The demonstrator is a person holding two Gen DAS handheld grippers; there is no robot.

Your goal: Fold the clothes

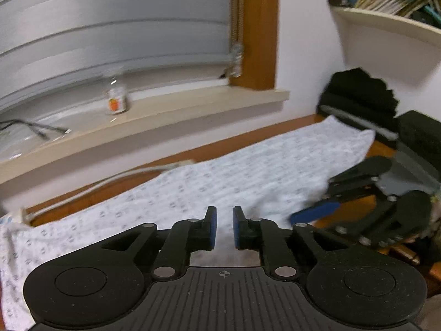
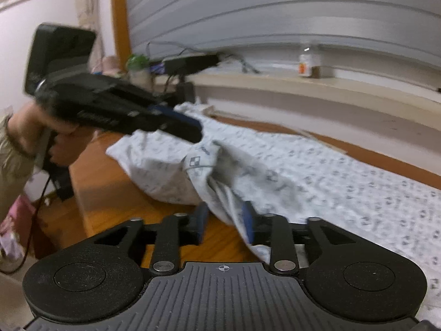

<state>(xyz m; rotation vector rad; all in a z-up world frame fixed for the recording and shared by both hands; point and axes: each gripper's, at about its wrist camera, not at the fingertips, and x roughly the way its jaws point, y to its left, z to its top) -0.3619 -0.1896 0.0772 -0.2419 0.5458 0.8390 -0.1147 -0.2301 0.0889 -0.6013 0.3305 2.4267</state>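
- Cloth: a pale printed garment (image 1: 226, 176) lies stretched long across the wooden table (image 2: 115, 193), parallel to the window sill (image 1: 171, 110), with one end bunched and lifted near the table's edge.
- Left gripper (image 1: 224, 227): its pads stand a narrow gap apart with nothing between them; it hangs just above the flat middle of the cloth.
- Right gripper (image 2: 224, 224): jaws moderately apart, with a hanging fold of the garment running between the pads. Blur hides whether they press it, so I cannot tell if it is gripped.
- Judgement: a fold seems under way at the raised end, though flat stretch and lifted edge could also suit spreading out.
- Doing it well: take the edge through both layers, keep both grippers level so the crease runs straight, and carry the cloth low to avoid dragging the rest.
- Risk: the small bottle (image 1: 117, 99) on the sill sits close; wide swings could reach it.
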